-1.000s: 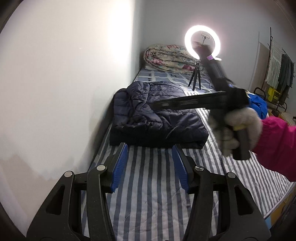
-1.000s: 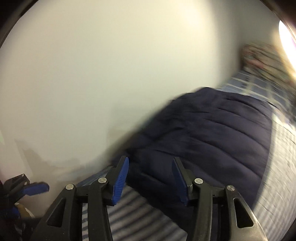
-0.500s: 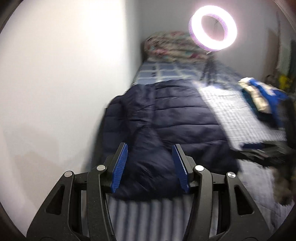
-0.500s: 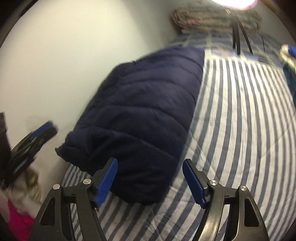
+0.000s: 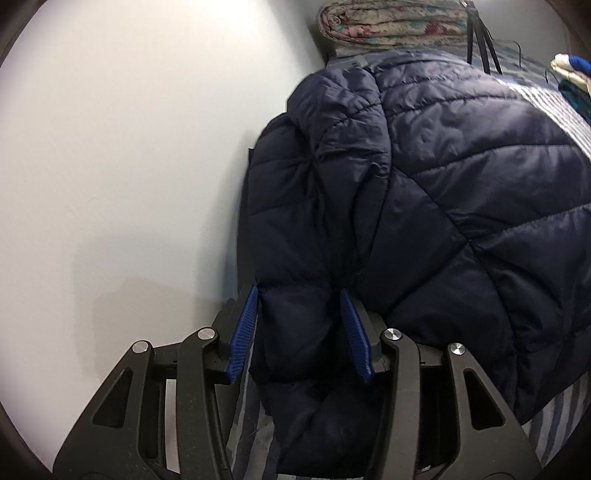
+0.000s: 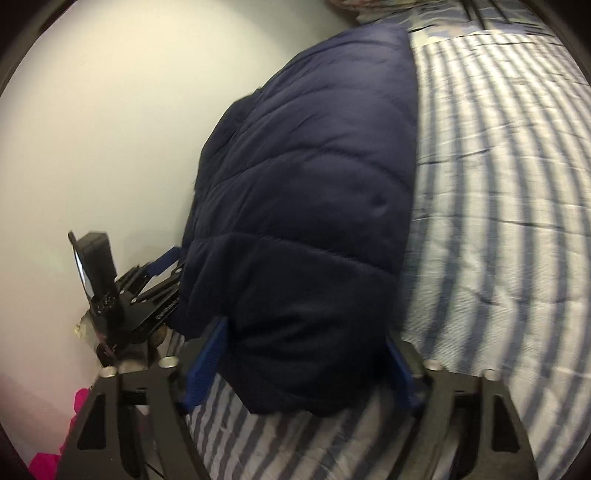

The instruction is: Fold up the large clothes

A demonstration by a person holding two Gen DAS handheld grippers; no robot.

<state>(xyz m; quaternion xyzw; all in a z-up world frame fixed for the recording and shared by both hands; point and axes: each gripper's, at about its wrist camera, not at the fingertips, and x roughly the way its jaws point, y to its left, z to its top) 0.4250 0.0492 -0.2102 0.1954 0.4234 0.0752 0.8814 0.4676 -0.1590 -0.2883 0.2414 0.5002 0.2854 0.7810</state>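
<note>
A dark navy quilted puffer jacket (image 5: 461, 192) lies folded on the striped bed, against the white wall. My left gripper (image 5: 299, 332) is open, its blue pads on either side of the jacket's near left corner by the wall. My right gripper (image 6: 306, 365) is open wide, its jaws straddling the jacket's (image 6: 310, 192) near right corner. The left gripper also shows in the right wrist view (image 6: 147, 288), at the jacket's wall-side edge.
The blue and white striped sheet (image 6: 498, 206) stretches to the right of the jacket. A rolled floral quilt (image 5: 391, 18) lies at the bed's far end. Black tripod legs (image 5: 480, 40) stand behind the jacket. Folded clothes (image 5: 572, 81) sit far right. The white wall (image 5: 129, 166) is close on the left.
Both grippers have moved forward and down onto the jacket's near edge. The right gripper's jaws opened wider. The jacket now sits between the pads of each gripper.
</note>
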